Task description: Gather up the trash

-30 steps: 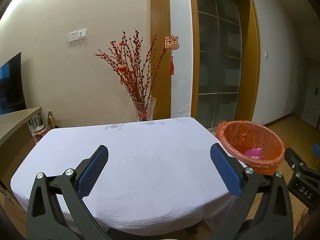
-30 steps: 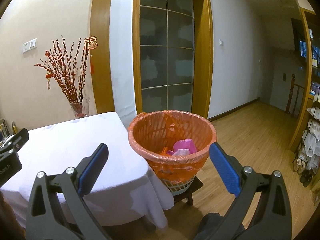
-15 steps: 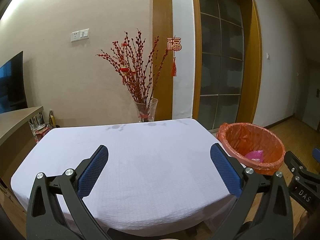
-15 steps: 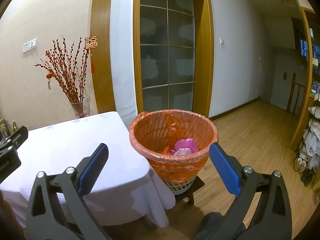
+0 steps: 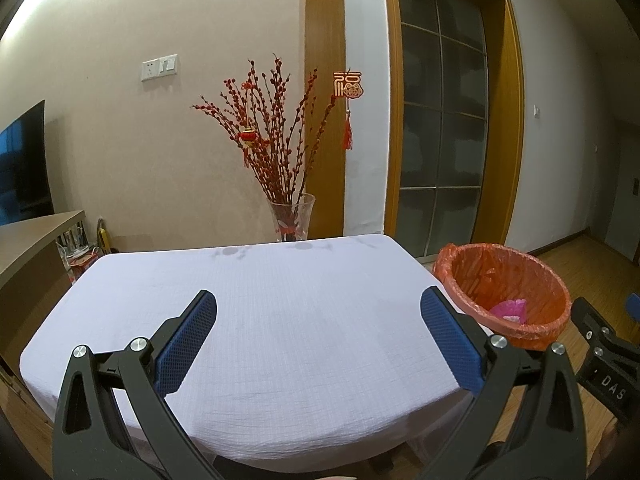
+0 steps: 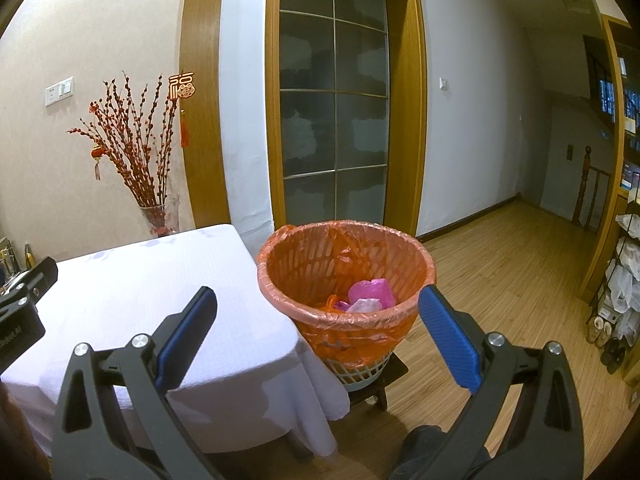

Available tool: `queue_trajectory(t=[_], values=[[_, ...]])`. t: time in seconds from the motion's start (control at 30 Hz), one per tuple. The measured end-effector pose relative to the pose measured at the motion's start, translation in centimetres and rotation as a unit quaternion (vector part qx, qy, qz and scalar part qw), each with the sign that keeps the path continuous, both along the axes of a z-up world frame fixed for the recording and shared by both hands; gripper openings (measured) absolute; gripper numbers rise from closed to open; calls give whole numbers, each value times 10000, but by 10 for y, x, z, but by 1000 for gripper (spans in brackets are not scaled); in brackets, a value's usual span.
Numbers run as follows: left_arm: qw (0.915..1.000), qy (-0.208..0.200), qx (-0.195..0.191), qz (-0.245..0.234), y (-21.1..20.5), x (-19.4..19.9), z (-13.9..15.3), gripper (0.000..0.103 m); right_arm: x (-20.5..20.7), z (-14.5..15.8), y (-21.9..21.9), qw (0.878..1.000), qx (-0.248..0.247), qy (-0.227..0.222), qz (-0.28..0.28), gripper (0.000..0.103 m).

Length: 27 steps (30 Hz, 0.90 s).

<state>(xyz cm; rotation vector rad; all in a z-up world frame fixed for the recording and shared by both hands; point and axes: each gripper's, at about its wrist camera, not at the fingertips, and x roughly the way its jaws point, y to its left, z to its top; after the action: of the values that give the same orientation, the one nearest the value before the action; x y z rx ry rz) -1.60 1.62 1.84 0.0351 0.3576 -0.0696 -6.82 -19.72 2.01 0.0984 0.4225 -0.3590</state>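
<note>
A waste basket with an orange liner point(image 6: 346, 276) stands on a low dark stool off the table's right end; it also shows in the left wrist view point(image 5: 505, 292). Pink and white crumpled trash point(image 6: 371, 295) lies inside it. My left gripper point(image 5: 318, 334) is open and empty above the near part of the white-clothed table point(image 5: 280, 300). My right gripper point(image 6: 317, 330) is open and empty, held in front of the basket and above the table's corner point(image 6: 240, 352).
A glass vase of red branches point(image 5: 290, 216) stands behind the table's far edge. A wooden counter point(image 5: 28, 240) is at the left. A glass door point(image 6: 334, 120) lies behind the basket. Wooden floor point(image 6: 500, 272) and shelves with bags point(image 6: 628, 272) lie to the right.
Both wrist views have drifted back and up a little, so the table and basket sit slightly lower and farther. Both grippers stay open and empty.
</note>
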Motion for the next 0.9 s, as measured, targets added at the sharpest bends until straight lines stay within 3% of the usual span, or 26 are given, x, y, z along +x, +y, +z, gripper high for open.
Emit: queue_trajectory(t=[0.9], values=[[10000,49,25,29,-3,1,-3,101,2,-3,-2,10000,26,35,3,99]])
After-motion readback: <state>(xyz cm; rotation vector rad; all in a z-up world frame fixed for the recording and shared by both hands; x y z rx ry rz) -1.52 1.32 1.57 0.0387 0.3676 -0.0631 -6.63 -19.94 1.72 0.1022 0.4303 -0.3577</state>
